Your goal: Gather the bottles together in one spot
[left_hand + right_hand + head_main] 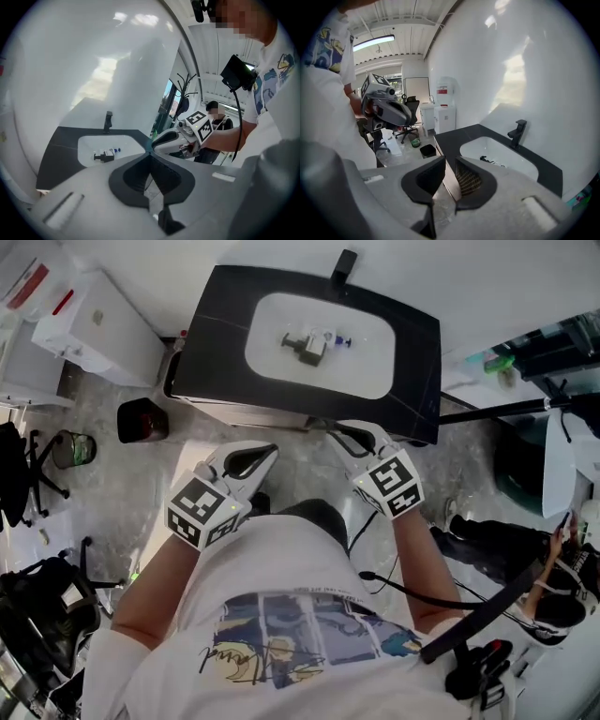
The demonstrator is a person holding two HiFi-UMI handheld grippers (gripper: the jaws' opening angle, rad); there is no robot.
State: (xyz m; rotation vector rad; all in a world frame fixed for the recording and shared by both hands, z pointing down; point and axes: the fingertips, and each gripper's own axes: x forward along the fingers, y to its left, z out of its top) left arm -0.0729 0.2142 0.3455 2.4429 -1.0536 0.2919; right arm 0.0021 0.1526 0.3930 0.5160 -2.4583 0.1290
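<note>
Several small bottles (314,343) lie bunched together in the white sink basin (272,324) of a black counter (422,352); one is dark, one white with a blue cap. They also show as a small cluster of bottles (104,155) in the left gripper view and as bottles (490,161) in the right gripper view. Both grippers hang in front of the counter, well short of the basin. My left gripper (269,450) has its jaw tips touching and holds nothing. My right gripper (345,439) stands with a narrow gap between its jaws (450,161), empty.
A black faucet (344,263) rises at the basin's far rim. A black bin (142,420) and a white cabinet (94,324) stand left of the counter, an office chair (28,474) further left. A person (553,568) sits at the right, by a dark pole (506,409).
</note>
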